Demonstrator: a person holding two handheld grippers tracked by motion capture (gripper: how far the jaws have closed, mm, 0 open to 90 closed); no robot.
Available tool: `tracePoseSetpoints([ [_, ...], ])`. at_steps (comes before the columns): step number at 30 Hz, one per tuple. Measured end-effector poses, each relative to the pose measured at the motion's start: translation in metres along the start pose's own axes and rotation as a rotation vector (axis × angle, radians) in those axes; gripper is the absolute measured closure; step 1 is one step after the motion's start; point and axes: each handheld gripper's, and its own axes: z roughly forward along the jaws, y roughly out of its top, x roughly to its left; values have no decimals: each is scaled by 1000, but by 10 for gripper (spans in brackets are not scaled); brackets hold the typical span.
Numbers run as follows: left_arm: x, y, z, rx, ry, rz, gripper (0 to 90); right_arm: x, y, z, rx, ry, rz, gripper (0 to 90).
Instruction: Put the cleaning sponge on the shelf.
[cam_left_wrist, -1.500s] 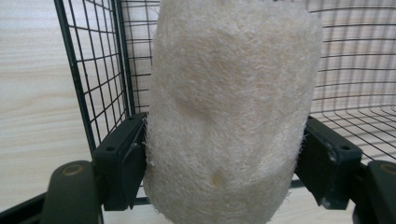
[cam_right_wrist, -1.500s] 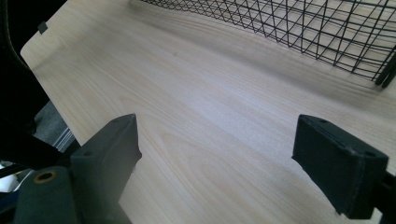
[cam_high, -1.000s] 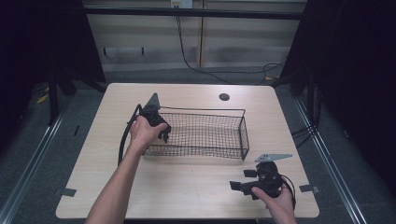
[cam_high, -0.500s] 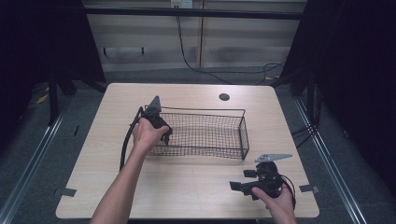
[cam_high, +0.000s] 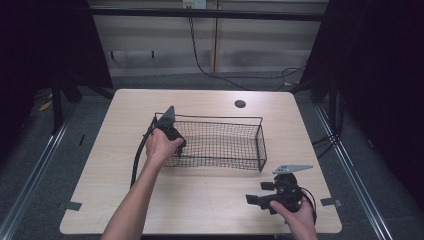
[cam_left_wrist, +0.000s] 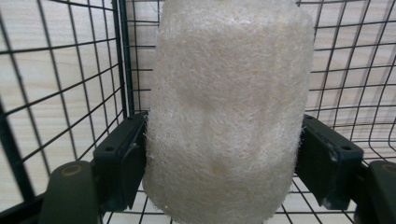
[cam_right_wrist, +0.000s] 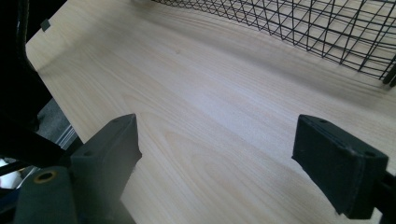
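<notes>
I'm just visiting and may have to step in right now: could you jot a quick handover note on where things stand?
Left gripper: shut on the loofah, held inside the left end of the wire basket, just above its mesh floor.
Right gripper: open, holding nothing, low over the table at the near right corner, outside the basket.
Done: loofah carried into the basket.
Left: probably open the left jaws to drop it, then lift that gripper out.
</notes>
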Motion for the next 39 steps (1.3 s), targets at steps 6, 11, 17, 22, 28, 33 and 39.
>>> tracePoseSetpoints([
  [6,1,0,-1,8,-11,14,244,0,0,0,1,0,0,143],
  [11,2,-1,-1,3,-12,6,242,0,0,0,1,0,-1,143],
  [17,4,-1,-3,6,-18,9,237,0,0,0,1,-1,0,143],
  [22,5,-2,-4,14,-25,21,209,0,0,0,1,-1,0,143],
  [28,6,-3,-6,9,-42,23,188,0,0,0,0,0,-2,143],
  [33,8,-5,-11,-14,-59,30,183,0,0,0,2,-2,-1,143],
  [39,12,-8,-19,-41,-89,38,182,0,0,0,2,-4,-1,143],
])
